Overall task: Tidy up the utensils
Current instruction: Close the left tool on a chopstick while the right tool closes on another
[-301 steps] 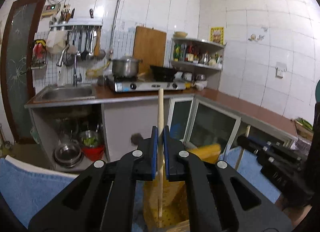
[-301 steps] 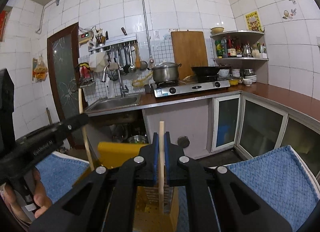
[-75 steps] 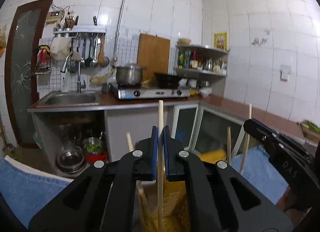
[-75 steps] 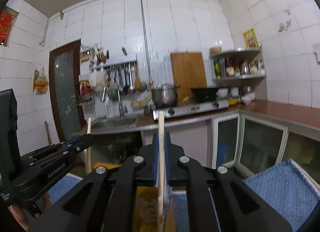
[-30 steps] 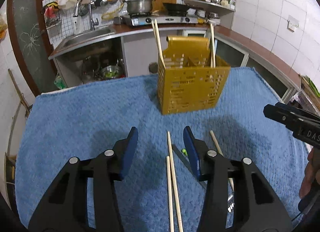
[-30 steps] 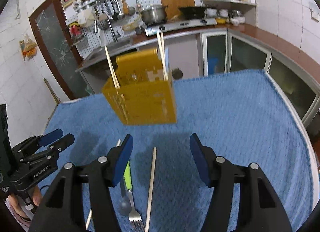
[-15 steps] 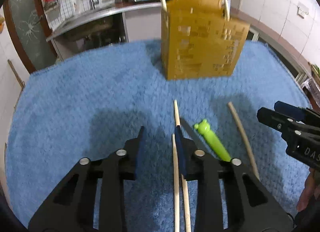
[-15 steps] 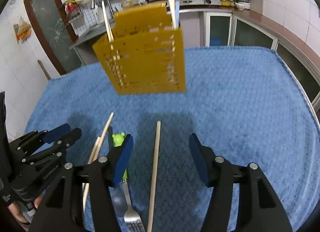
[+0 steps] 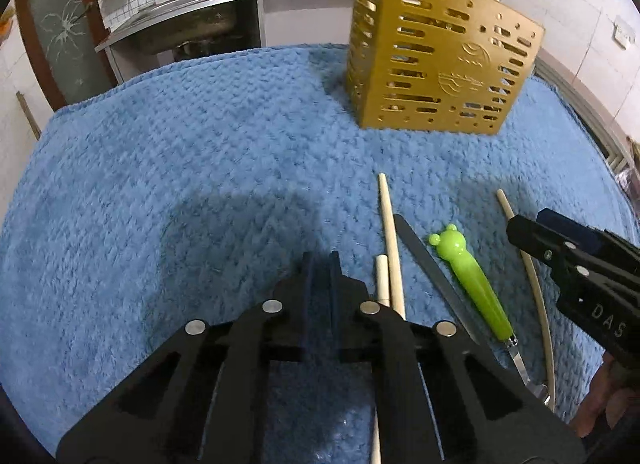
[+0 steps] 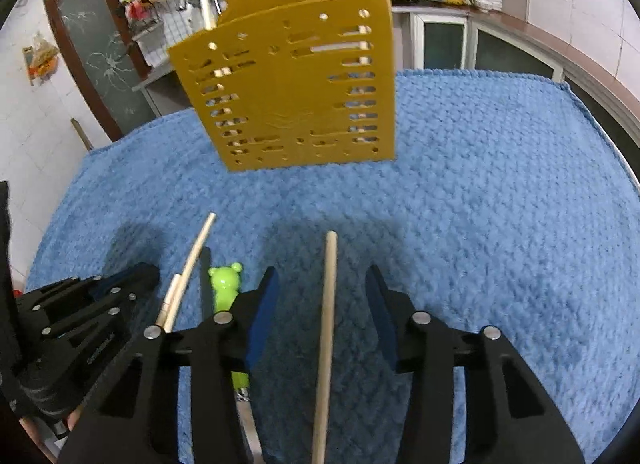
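A yellow slotted utensil holder [image 9: 436,60] [image 10: 296,92] stands on a blue towel [image 9: 180,152] with several chopsticks in it. My left gripper [image 9: 321,264] sits low over the towel. Its jaws are closing, nearly together, with nothing between them. Two wooden chopsticks [image 9: 390,240] lie just to its right. Beyond them lie a dark flat utensil [image 9: 424,260] and a green bear-handled utensil [image 9: 468,272] [image 10: 226,284]. My right gripper [image 10: 322,276] is open and closing, with a single chopstick [image 10: 326,324] lying between its jaws, untouched.
The right gripper [image 9: 536,226] reaches in from the right in the left wrist view, with a hand [image 9: 600,404] below it. The left gripper [image 10: 132,276] shows at lower left in the right wrist view. A sink counter [image 9: 192,12] and cabinets [image 10: 480,48] lie past the towel's far edge.
Both grippers have sunk toward the towel. The left jaws have gone from wide apart to nearly together, left of the two chopsticks. The right jaws have narrowed around the single chopstick.
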{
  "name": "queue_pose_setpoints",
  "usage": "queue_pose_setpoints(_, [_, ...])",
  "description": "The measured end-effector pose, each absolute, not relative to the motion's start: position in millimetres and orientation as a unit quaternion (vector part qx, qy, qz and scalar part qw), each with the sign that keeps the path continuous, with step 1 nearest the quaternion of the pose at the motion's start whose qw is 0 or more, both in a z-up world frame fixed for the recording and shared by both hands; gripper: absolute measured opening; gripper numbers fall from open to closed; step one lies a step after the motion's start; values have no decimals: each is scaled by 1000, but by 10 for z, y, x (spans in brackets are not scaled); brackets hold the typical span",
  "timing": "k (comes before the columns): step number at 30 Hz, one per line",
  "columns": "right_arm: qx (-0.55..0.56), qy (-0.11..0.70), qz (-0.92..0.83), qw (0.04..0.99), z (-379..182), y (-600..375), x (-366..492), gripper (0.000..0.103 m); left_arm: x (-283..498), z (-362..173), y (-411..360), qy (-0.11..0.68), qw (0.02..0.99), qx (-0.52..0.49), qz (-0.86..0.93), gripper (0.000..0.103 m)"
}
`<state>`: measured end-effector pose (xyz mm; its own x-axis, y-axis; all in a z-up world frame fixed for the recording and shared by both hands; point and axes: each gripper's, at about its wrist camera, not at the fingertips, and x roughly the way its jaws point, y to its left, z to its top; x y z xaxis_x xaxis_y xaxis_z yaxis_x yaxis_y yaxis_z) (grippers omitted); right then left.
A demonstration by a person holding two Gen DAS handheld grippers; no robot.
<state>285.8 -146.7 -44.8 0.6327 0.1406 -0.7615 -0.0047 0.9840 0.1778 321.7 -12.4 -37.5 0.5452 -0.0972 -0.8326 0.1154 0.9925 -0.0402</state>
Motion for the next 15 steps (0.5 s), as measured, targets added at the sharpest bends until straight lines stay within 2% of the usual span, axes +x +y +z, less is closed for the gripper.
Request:
queue_pose_setpoints(11, [70, 419, 17, 905, -560, -1477, 2869, 35, 3233, -383, -142, 457, 887, 7, -68, 3])
queue_pose_setpoints(15, [72, 422, 14, 904, -614, -1500, 2864, 28, 3238, -374, -199, 460, 884, 10, -81, 3])
